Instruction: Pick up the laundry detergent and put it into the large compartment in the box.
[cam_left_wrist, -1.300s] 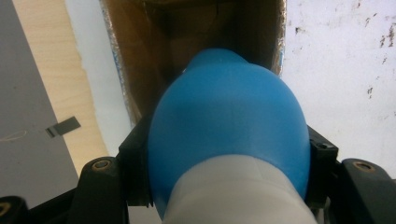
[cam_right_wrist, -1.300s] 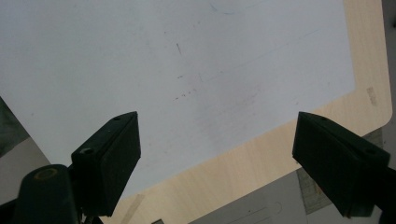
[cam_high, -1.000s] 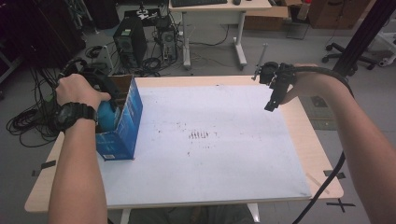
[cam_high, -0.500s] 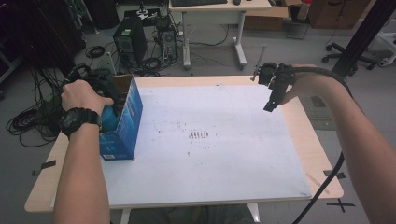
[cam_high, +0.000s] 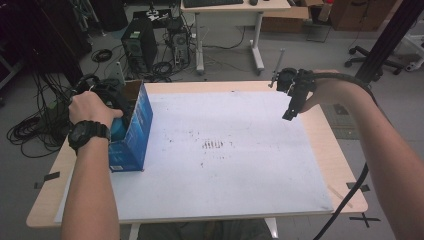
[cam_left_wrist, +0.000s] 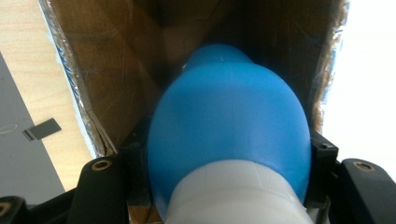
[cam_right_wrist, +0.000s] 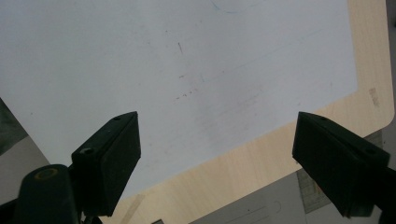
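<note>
Bottle (cam_left_wrist: 229, 140), long axis pointing into box (cam_high: 131, 131), w/ left gripper (cam_left_wrist: 229, 186) clamped.

An open box (cam_high: 131, 131) stands on the left part of the surface (cam_high: 320, 150), at the left edge of a large sheet (cam_high: 225, 165) that covers most of the surface. A bottle (cam_left_wrist: 231, 135) sits in the box's mouth, between the left tongs (cam_left_wrist: 224, 186). The right tongs (cam_high: 290, 107) hang over the sheet's far right corner, well apart from the box. Behind the surface, on the floor, stand a computer tower (cam_high: 137, 42) and a second desk (cam_high: 230, 10)
</note>
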